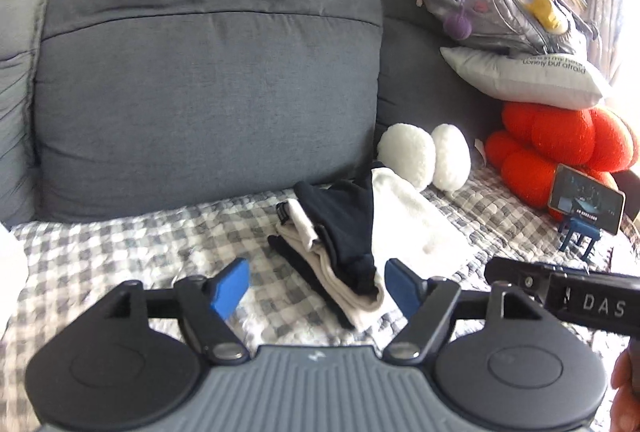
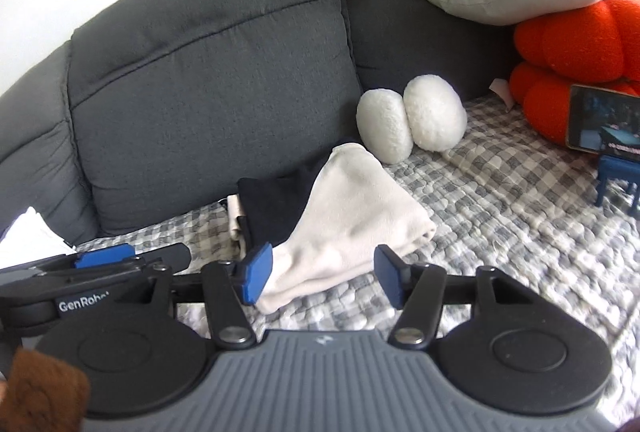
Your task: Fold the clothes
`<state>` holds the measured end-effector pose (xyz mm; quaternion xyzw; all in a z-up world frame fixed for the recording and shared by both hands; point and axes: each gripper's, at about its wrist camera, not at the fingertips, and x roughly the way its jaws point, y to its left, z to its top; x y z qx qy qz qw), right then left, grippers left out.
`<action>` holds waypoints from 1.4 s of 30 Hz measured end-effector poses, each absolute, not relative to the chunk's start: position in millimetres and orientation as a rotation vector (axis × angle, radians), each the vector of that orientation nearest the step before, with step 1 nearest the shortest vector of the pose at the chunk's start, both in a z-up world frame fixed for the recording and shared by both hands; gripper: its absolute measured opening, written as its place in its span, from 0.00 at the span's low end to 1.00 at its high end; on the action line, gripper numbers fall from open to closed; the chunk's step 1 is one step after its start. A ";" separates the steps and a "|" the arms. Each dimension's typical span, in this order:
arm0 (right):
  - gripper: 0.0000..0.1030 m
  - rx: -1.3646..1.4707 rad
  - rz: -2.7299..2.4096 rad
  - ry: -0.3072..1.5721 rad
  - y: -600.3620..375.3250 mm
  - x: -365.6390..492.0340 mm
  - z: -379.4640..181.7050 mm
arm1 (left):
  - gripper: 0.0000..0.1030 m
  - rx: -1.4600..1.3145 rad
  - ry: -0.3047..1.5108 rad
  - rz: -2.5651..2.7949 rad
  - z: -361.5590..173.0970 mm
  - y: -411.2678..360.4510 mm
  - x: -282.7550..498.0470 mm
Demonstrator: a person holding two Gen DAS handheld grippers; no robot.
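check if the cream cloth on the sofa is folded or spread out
Folded: the cream cloth lies as a compact stack with doubled layered edges at its near end, beside the folded dark garment on the checkered cover.

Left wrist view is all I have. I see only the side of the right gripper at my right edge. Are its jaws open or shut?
Observer: Open. The right gripper holds nothing; the folded cream garment lies under it, and the pads do not press it.
Operator: Is anything on the seat far left of the clothes?
Observer: Yes, a white thing, perhaps cloth, lies against the sofa cushion.
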<state>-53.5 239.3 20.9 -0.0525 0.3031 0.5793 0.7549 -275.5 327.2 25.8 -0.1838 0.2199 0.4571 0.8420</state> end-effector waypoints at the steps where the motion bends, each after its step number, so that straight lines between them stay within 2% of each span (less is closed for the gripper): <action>1: 0.63 -0.110 1.262 0.662 235.0 -55.1 21.1 | 0.76 -0.386 0.463 0.969 26.8 322.2 -277.9; 5: 0.66 -0.097 1.245 0.669 222.9 -60.2 20.7 | 0.83 -0.383 0.470 0.978 26.2 306.3 -286.2; 8: 0.72 -0.103 1.227 0.677 218.9 -64.6 21.4 | 0.84 -0.384 0.485 0.981 23.2 299.7 -289.8; 13: 0.74 -0.146 1.230 0.653 218.1 -71.9 31.8 | 0.86 -0.389 0.491 0.982 21.4 295.1 -291.5; 15: 0.80 -0.141 1.241 0.641 215.0 -71.8 35.4 | 0.88 -0.393 0.492 0.983 20.7 294.2 -289.9; 17: 0.95 -0.129 1.253 0.634 211.8 -70.1 35.4 | 0.92 -0.378 0.502 0.990 19.7 291.7 -286.1; 19: 0.98 -0.124 1.262 0.622 209.5 -68.8 30.5 | 0.93 -0.347 0.512 1.001 17.3 288.0 -282.0; 25: 0.99 -0.154 1.264 0.651 214.2 -58.6 20.8 | 0.99 -0.308 0.562 1.049 14.5 288.1 -270.5; 35: 1.00 -0.166 1.238 0.711 214.0 -47.3 13.2 | 1.00 -0.436 0.597 1.089 21.1 300.3 -260.3; 38: 1.00 -0.164 1.240 0.726 211.6 -48.1 12.2 | 1.00 -0.390 0.640 1.096 17.8 296.5 -249.4; 42: 1.00 -0.158 1.222 0.733 208.3 -47.4 10.4 | 1.00 -0.333 0.612 1.119 20.6 289.5 -247.9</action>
